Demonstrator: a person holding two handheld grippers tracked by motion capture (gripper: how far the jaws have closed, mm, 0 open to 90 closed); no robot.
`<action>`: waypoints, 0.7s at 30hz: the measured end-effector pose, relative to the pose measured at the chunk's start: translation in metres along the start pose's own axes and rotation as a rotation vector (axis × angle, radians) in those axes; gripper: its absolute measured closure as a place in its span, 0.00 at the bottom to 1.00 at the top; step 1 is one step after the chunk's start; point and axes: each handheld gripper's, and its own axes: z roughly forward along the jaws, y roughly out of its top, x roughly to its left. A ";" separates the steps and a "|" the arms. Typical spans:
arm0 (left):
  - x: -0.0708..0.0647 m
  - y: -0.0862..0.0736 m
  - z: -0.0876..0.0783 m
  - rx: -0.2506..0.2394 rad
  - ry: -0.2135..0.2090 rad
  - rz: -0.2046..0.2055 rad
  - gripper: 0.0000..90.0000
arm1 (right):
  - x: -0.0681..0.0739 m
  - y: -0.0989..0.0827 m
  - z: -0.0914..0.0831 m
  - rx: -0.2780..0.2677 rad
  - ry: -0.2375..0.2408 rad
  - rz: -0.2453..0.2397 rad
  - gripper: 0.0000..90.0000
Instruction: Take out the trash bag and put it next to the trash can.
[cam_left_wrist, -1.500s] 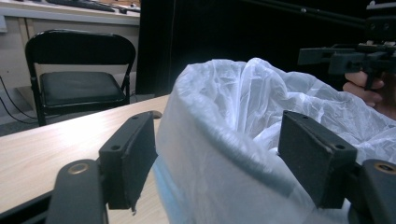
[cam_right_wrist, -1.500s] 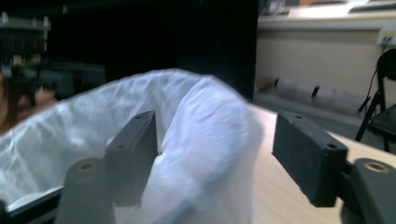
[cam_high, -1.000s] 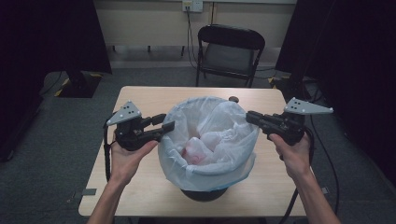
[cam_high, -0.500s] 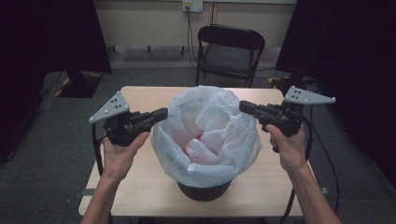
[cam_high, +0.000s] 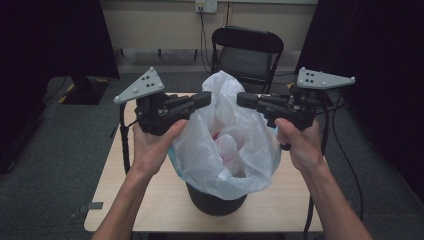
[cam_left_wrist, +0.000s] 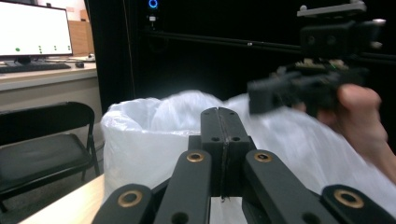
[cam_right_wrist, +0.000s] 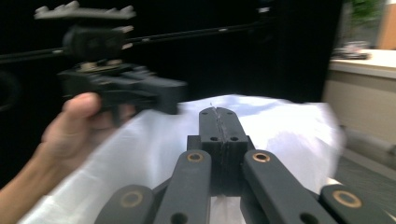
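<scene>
A white plastic bag (cam_high: 235, 150) lines a black bin (cam_high: 216, 204) on the wooden table (cam_high: 145, 210). Something pink (cam_high: 219, 135) lies inside it. My left gripper (cam_high: 207, 98) is held high at the bag's left rim, jaws shut on the plastic. Level with it on the right rim, my right gripper (cam_high: 240, 99) is shut on the plastic too, and the rim peaks between them. In the left gripper view the closed left gripper (cam_left_wrist: 223, 113) points at the bag (cam_left_wrist: 140, 140), with the right gripper (cam_left_wrist: 299, 86) beyond. The right gripper (cam_right_wrist: 217, 112) pinches a sliver of bag (cam_right_wrist: 285, 135).
A black folding chair (cam_high: 248, 55) stands beyond the table's far edge. Cables trail from both grippers down past the table sides. Dark curtains hang left and right. A desk with a lit monitor (cam_left_wrist: 35, 28) is off to one side.
Both grippers have risen and come closer together, pulling the bag's rim up out of the bin into a peak.
</scene>
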 end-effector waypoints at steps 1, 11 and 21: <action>-0.001 0.002 0.004 -0.006 -0.010 -0.005 1.00 | 0.003 0.000 0.003 0.008 0.020 -0.003 1.00; -0.005 0.005 0.029 -0.015 -0.059 -0.041 1.00 | 0.012 -0.008 0.024 0.081 0.048 0.064 0.59; -0.008 0.012 0.013 -0.066 -0.032 -0.016 0.60 | 0.010 -0.008 0.033 0.080 -0.004 0.030 1.00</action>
